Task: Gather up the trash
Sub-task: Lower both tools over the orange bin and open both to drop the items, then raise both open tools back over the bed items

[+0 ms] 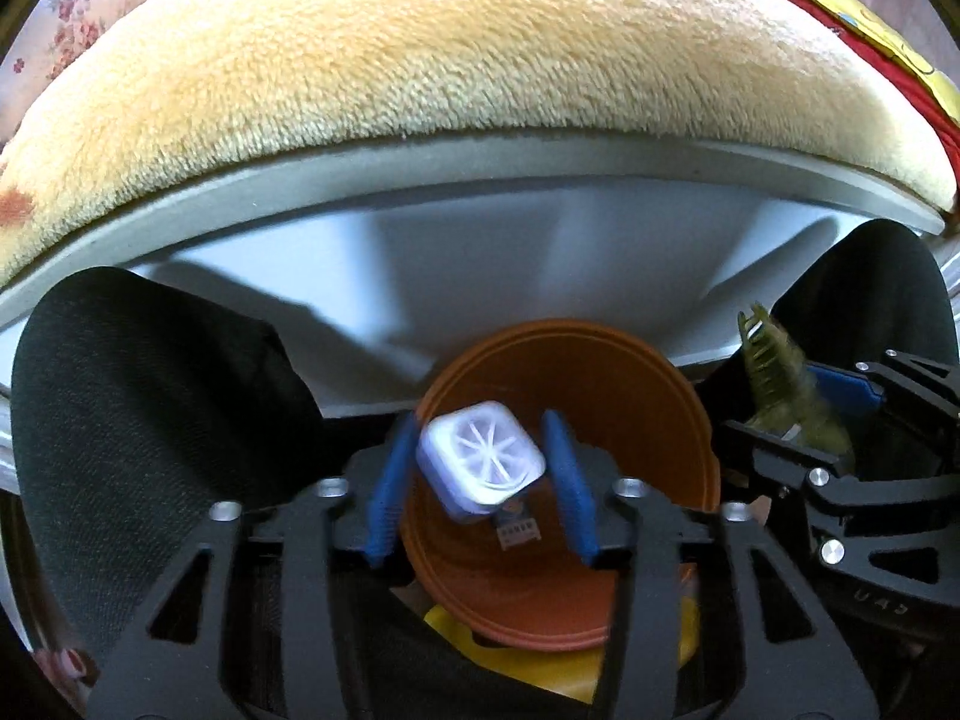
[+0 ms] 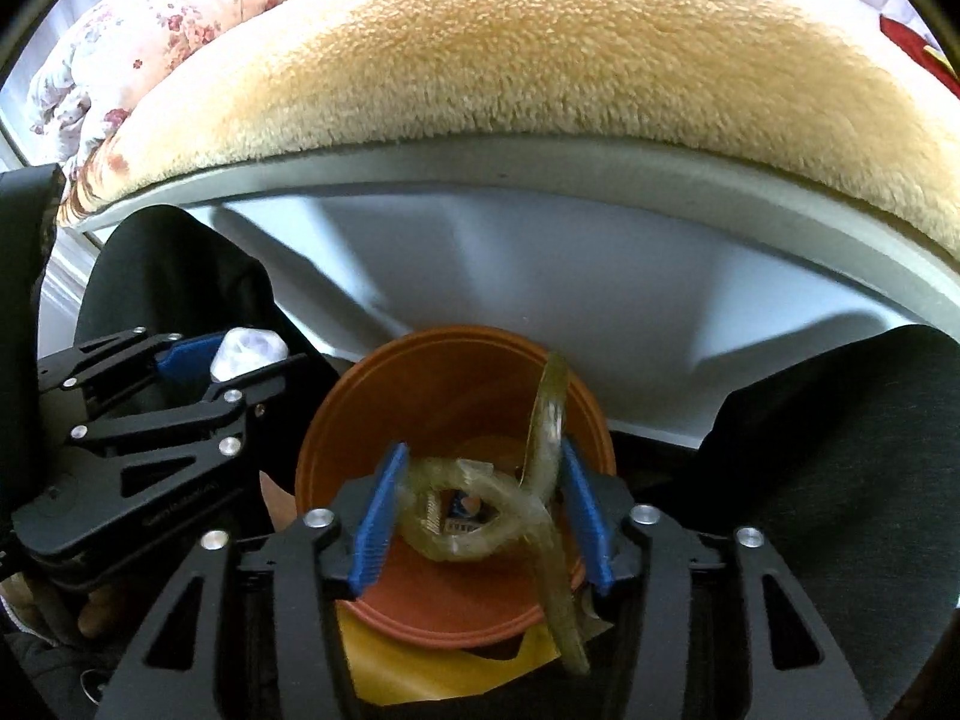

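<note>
An orange bin (image 1: 630,396) stands on the floor below a bed edge; it also shows in the right wrist view (image 2: 420,396). My left gripper (image 1: 480,468) is over the bin's mouth. A small white square plastic cup (image 1: 480,459) sits blurred between its blue fingers (image 1: 384,492), with a gap on each side. My right gripper (image 2: 480,504) holds a crumpled yellowish-green plastic wrapper (image 2: 480,510) over the bin; one strip sticks up and one hangs down. The right gripper with the wrapper (image 1: 780,384) shows at the right of the left wrist view.
A beige fleece blanket (image 1: 480,60) covers the bed above a grey bed frame (image 1: 480,168). A floral quilt (image 2: 180,12) lies behind. The person's dark-trousered knees (image 1: 150,390) flank the bin. A yellow item (image 2: 420,660) lies under the bin.
</note>
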Demonstrator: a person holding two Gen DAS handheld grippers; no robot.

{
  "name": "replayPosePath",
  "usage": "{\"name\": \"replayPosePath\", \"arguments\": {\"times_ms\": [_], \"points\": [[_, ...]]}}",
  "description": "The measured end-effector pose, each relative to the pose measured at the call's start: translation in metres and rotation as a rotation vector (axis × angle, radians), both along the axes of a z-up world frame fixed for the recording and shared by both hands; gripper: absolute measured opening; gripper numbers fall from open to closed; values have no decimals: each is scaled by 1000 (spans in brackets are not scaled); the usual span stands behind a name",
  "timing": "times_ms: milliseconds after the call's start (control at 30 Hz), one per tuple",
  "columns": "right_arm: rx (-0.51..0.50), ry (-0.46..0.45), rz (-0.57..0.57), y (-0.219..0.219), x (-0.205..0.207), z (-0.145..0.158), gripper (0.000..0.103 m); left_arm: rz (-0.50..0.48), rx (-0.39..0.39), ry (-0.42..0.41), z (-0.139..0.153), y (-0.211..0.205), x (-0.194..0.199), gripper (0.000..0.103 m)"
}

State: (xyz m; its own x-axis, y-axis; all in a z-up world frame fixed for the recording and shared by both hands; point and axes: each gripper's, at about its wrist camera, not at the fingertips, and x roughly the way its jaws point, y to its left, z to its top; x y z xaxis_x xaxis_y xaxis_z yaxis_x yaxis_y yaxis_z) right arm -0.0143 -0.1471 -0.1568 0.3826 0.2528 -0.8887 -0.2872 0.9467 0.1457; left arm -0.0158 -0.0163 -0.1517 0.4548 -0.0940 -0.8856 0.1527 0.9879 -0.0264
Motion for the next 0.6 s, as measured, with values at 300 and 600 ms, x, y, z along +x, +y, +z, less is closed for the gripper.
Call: {"name": "replayPosePath", "arguments": {"times_ms": [300, 600], "points": [[13, -12, -21, -4, -1, -1, 55, 12, -1, -7, 2, 2, -1, 57], [16, -18, -36, -7, -6, 0, 59, 22, -9, -3, 0, 4, 1, 60]]}}
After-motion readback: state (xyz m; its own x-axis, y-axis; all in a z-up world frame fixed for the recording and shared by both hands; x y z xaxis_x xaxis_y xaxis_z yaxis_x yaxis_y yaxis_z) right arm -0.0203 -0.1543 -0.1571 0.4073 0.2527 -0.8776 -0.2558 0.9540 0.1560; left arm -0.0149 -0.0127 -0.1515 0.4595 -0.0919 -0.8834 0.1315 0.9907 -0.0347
